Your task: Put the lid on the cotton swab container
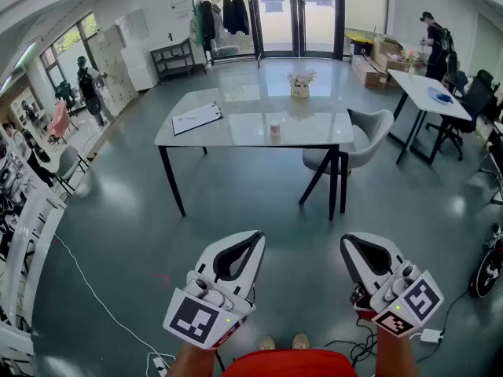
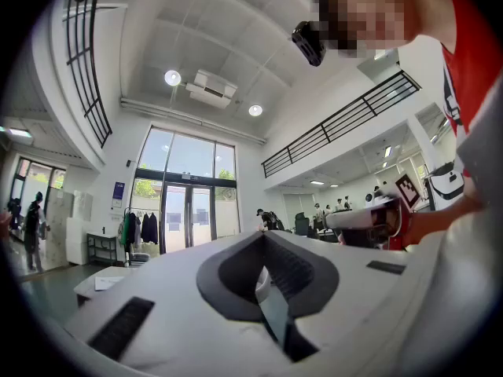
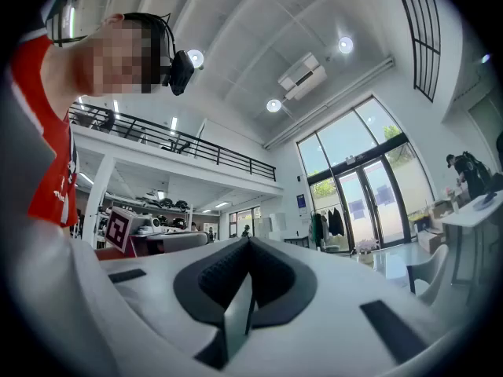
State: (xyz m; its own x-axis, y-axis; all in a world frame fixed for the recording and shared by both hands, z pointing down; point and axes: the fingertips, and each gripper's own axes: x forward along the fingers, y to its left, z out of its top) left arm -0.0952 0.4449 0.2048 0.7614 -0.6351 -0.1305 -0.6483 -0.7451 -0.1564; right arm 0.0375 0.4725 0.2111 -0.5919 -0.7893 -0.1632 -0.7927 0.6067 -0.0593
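Well, left gripper (image 1: 255,239) and right gripper (image 1: 349,247) are both hanging closed and empty, so I'm thinking step up to the far table (image 1: 236,126) first.

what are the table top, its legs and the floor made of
Table top: glossy pale stone or glass, it seems; it mirrors the flower pot. Legs: thin, matte black, likely painted metal. Floor: smooth grey, perhaps polished concrete or epoxy; window glare shows on it.

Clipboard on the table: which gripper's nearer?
Left. The left gripper hangs short of the clipboard, slightly to its right; the right gripper is farther right. Neither reaches the table.
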